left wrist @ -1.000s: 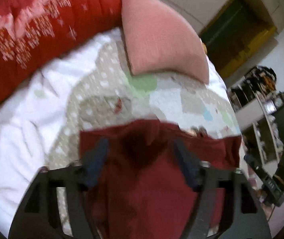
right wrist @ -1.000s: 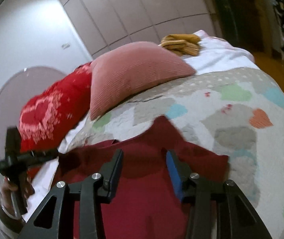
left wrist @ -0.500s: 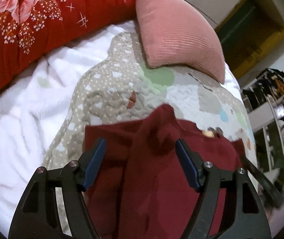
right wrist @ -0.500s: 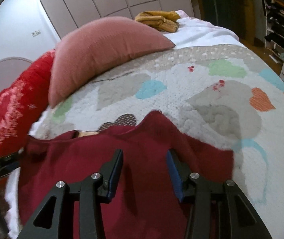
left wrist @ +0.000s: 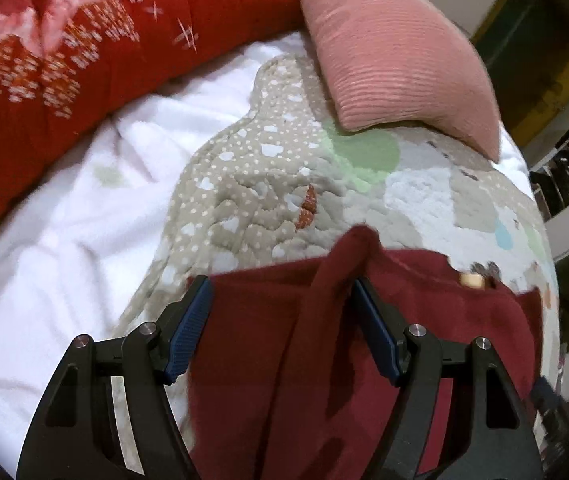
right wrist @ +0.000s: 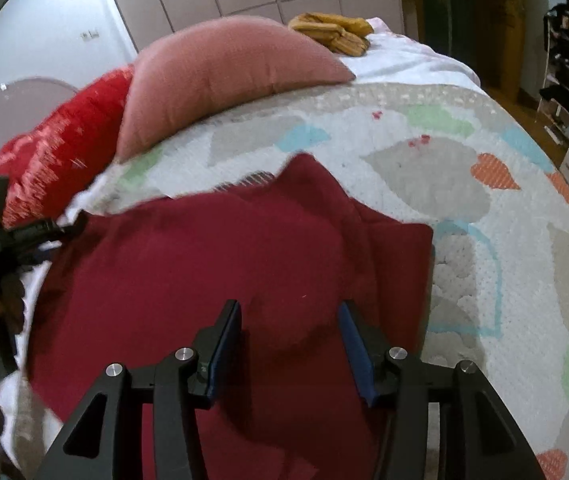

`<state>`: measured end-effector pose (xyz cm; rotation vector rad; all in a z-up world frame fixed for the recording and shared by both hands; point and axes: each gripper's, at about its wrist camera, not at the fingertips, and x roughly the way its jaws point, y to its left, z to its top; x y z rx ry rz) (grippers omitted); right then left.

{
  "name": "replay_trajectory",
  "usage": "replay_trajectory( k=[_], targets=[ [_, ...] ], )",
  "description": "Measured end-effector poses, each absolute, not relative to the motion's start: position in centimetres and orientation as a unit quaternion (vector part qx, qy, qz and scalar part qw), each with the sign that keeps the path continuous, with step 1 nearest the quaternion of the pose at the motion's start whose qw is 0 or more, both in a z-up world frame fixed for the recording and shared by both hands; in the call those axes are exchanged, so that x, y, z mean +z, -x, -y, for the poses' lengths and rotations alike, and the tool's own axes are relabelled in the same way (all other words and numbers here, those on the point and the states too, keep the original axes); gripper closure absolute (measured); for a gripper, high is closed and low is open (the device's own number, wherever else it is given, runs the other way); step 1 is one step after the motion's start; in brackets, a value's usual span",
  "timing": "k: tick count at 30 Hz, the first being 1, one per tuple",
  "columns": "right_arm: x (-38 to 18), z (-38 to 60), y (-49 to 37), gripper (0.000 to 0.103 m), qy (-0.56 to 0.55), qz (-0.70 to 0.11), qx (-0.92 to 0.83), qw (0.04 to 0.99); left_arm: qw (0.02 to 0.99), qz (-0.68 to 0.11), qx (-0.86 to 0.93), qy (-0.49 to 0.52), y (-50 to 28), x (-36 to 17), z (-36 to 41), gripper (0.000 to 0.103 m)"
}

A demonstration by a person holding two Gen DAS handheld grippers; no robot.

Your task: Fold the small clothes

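While both jaws stand apart, left gripper point(left wrist: 280, 308) spread, right gripper point(right wrist: 290, 322) opening, the limp maroon garment point(right wrist: 212, 264) looks best pinched at its corners.

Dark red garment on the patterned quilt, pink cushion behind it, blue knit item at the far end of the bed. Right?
Not quite: the knit item at the far end is mustard yellow, not blue, per the right wrist view. The dark red garment on the quilt and pink cushion are right.

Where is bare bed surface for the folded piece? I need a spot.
Free: patterned quilt right of the dark red garment, below the pink ribbed pillow; white sheet under the red floral bolster. Crowded: the garment's patch.
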<state>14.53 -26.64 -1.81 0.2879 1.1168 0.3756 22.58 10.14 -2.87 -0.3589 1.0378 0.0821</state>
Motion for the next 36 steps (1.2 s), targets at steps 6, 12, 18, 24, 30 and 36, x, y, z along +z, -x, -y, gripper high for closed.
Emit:
replay_trajectory(
  k=[6,12,18,24,30,36],
  targets=[
    [1.6,26.7,-10.7,0.054,-0.135,-0.494,0.205,0.834,0.867,-0.471,-0.003,0.163,-15.4,-0.6,-10.1,0.031],
    [-0.9,24.7,-7.2,0.054,-0.102,-0.529,0.218,0.814,0.866,-0.472,-0.016,0.165,-8.3,-1.8,-9.2,0.031],
    [-0.8,24.9,-7.3,0.054,-0.118,-0.534,0.215,0.809,0.857,-0.49,-0.013,0.159,-6.4,-4.3,-7.9,0.031],
    [1.2,25.1,-12.8,0.054,-0.132,-0.505,0.187,0.832,0.862,-0.477,-0.003,0.172,-7.1,-5.3,-7.7,0.031],
    [-3.0,25.3,-19.5,0.054,-0.152,-0.534,0.13,0.822,0.872,-0.469,-0.008,0.144,-7.9,-5.7,-7.5,0.031],
    [-5.8,25.3,-22.2,0.055,-0.148,-0.546,0.088,0.82,0.877,-0.465,-0.014,0.124,-7.9,-5.9,-7.3,0.03]
  ],
)
